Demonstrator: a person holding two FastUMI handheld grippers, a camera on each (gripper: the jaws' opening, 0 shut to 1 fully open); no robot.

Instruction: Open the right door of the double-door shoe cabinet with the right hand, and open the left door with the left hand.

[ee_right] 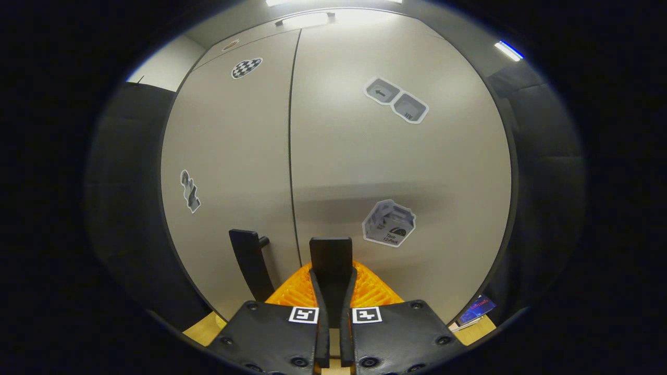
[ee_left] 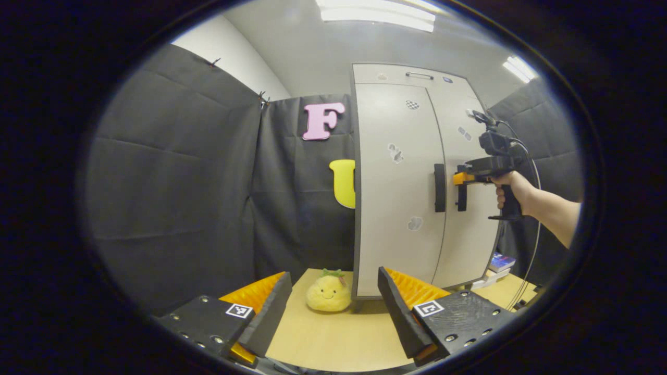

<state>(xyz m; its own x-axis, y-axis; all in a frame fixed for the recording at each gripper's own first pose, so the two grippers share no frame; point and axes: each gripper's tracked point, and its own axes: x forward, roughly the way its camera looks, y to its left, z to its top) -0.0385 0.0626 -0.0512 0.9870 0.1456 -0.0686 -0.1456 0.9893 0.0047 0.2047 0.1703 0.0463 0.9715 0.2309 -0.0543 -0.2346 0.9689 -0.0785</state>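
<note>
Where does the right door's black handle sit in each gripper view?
Left gripper view: right door handle right of centre, at the right gripper.
Right gripper view: bottom centre, clamped between that gripper's fingers.
Shared landmark: the left door handle, just left of it.

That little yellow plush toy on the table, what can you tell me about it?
The yellow plush toy looks soft and fuzzy, rounded like a small fruit, with a green leafy tuft on top and a stitched smiling face. It sits upright on the light wooden table, close beside the bottom left corner of the shoe cabinet; whether they touch is unclear. In the left gripper view it lies ahead, between the open fingers of the left gripper, untouched.
</note>
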